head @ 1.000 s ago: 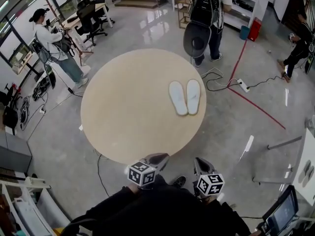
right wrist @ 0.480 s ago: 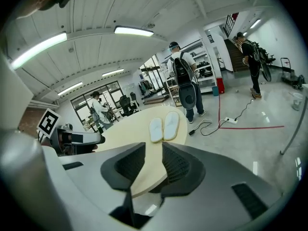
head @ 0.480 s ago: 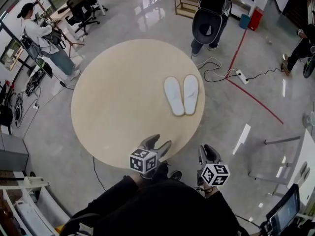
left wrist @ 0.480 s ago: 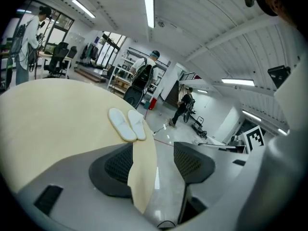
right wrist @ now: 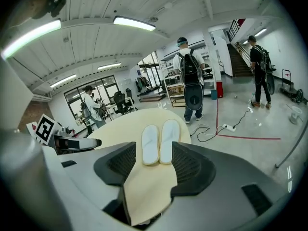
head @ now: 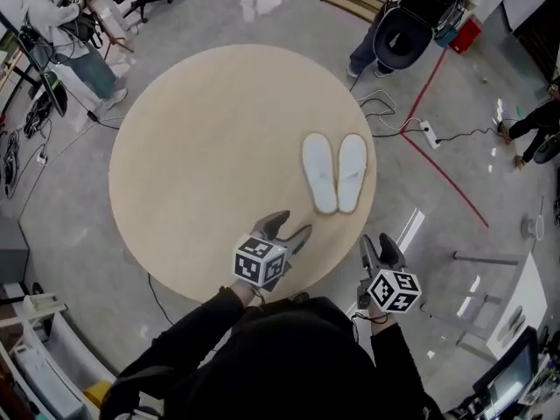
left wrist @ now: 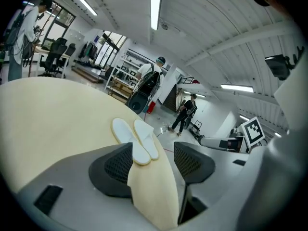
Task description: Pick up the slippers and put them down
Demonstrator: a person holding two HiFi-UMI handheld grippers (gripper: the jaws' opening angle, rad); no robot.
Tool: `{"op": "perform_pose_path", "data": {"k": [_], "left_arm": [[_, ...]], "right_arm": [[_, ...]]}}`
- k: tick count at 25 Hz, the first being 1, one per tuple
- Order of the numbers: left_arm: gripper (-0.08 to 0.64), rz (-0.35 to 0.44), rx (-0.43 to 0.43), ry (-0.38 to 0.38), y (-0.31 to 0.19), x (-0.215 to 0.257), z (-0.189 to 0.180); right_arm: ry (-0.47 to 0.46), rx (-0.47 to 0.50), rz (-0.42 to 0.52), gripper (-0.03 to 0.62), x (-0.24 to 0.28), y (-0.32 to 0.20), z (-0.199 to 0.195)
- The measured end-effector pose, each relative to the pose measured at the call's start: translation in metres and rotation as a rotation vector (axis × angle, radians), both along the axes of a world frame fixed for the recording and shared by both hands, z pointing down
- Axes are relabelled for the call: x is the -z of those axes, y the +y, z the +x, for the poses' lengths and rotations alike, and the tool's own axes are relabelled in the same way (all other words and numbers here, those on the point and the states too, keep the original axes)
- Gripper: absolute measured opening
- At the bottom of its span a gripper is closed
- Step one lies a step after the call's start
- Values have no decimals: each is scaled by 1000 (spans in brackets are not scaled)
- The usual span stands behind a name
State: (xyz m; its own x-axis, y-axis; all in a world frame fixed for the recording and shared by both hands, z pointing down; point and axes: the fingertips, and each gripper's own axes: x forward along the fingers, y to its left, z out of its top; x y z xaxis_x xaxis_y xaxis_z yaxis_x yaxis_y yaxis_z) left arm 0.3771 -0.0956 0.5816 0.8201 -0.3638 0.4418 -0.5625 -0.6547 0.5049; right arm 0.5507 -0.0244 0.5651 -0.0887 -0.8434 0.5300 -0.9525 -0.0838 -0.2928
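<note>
Pair of white slippers lies side by side, touching, on round table, right part near edge. Left gripper and right gripper: jaws just been opening, now wide, nothing between. Slippers probably light, soft, floppy; pinch near heel rim.
</note>
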Motion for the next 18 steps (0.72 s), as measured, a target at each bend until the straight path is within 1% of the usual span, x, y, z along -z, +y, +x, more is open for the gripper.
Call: {"op": "perform_pose_path", "data": {"k": [4,6,9,12,14,18], "left_arm": [[262,27,12,-27,-30,-7,-8],[262,30,27,-34,-41,-12,-6],[262,26,51,-42,-60,-22,9],[262,28,65,-70,-80,-30,20],[262,10,83,-83,-90,-36,28],[262,-22,104,-92,-109,-54,58]], "right_arm": [[15,5,1,220,-1,-38,0],[15,18,4,220,-6,-55,5],[4,38,11,220,-17,-86,20],[-15,60,15,220,-28,-117,30],[-30,77,15,219,-36,-135,38],[-51,88,15,219,-54,-165,65]]}}
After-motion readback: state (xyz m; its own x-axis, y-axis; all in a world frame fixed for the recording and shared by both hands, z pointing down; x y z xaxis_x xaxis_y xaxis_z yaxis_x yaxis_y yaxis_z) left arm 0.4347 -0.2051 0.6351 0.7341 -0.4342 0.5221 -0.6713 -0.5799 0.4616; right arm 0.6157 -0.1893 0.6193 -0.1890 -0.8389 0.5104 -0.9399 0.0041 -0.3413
